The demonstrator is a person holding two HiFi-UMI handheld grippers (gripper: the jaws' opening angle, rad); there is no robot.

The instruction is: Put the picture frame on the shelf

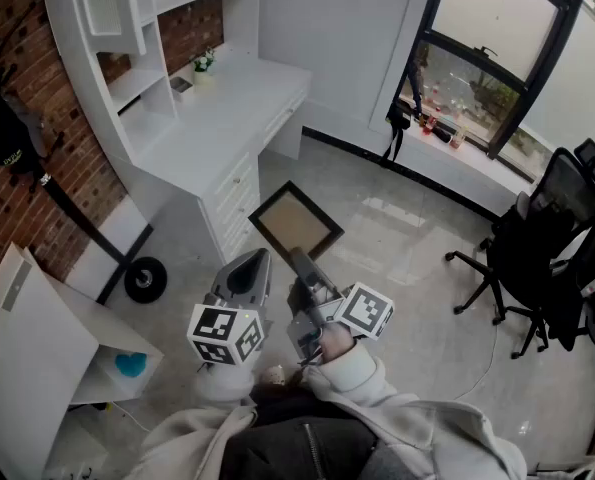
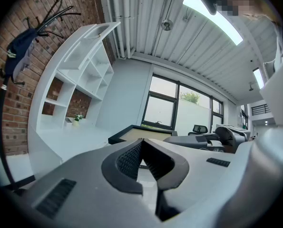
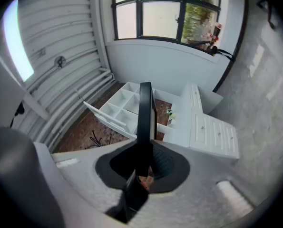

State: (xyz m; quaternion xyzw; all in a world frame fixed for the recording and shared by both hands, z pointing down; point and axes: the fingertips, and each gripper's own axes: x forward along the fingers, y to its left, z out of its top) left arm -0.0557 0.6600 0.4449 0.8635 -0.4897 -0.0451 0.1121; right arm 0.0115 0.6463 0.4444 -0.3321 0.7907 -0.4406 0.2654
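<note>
Head view, closest to me first: my two white sleeves and the marker cubes sit at the bottom edge. The left gripper (image 1: 255, 260) is held just beside the right gripper (image 1: 302, 263). In the left gripper view its jaws are pressed together at the tips, with nothing between them. The right gripper is clamped on the near edge of the picture frame (image 1: 297, 220). The right gripper view shows that dark frame (image 3: 144, 109) edge-on, rising straight out from between the pads.

The frame has a black border and a tan panel. It lies roughly flat in the air, face up, above the pale tiled floor (image 1: 407, 258). It hangs in front of the drawer end of the white desk (image 1: 227, 118) and touches neither the desk nor any shelf.

Further out, the white shelf unit (image 1: 147, 28) stands on the desk against the brick wall. A small potted plant (image 1: 204, 63) sits at the back of the desktop. A black coat stand (image 1: 37, 158) is at the left, a black office chair (image 1: 552, 238) is at the right, and the window (image 1: 497, 38) is beyond.
</note>
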